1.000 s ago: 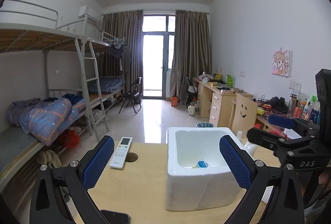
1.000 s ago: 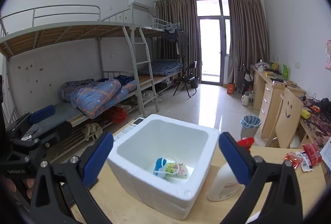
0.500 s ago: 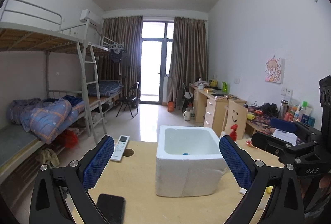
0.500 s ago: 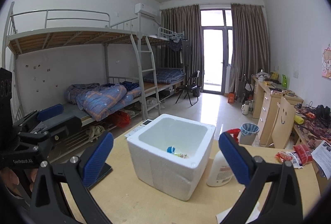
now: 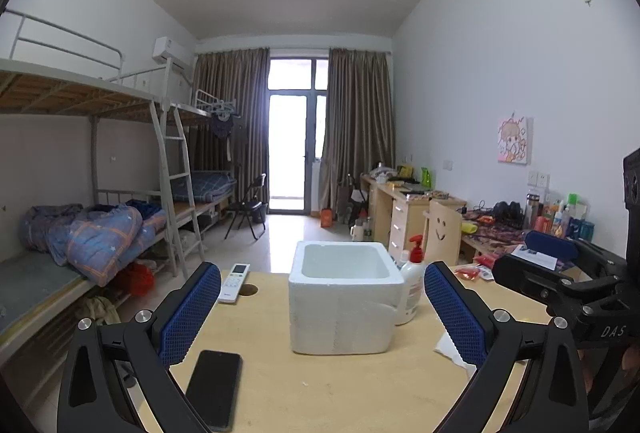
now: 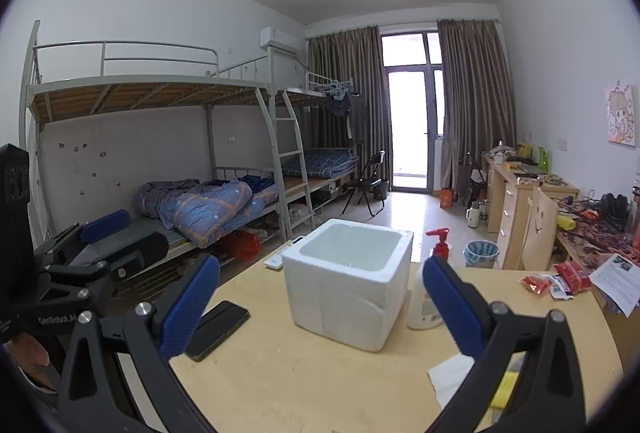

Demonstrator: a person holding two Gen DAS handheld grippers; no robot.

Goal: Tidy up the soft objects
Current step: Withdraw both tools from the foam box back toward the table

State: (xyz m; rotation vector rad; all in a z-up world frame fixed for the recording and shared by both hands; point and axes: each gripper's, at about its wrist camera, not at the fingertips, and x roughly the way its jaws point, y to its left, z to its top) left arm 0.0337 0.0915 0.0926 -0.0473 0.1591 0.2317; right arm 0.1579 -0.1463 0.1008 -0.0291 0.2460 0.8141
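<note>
A white foam box [image 5: 344,317] [image 6: 344,297] stands in the middle of the wooden table [image 5: 320,393]; from this low angle its inside is hidden. My left gripper [image 5: 322,269] is open and empty, held back from the box's near side. My right gripper [image 6: 322,261] is also open and empty, back from the box's near corner. A crumpled white tissue [image 5: 448,349] [image 6: 452,377] lies on the table near the right fingers. A yellow item [image 6: 504,389] shows partly beside it.
A white pump bottle with a red top [image 5: 412,289] [image 6: 430,297] stands right of the box. A black phone [image 5: 214,389] [image 6: 220,329] lies front left, a white remote [image 5: 234,281] behind it. Red packets [image 6: 560,279] and papers sit far right.
Both grippers have drawn back and down from the box. The items seen inside it earlier are out of sight now. The phone, bottle and tissue have come into view.
</note>
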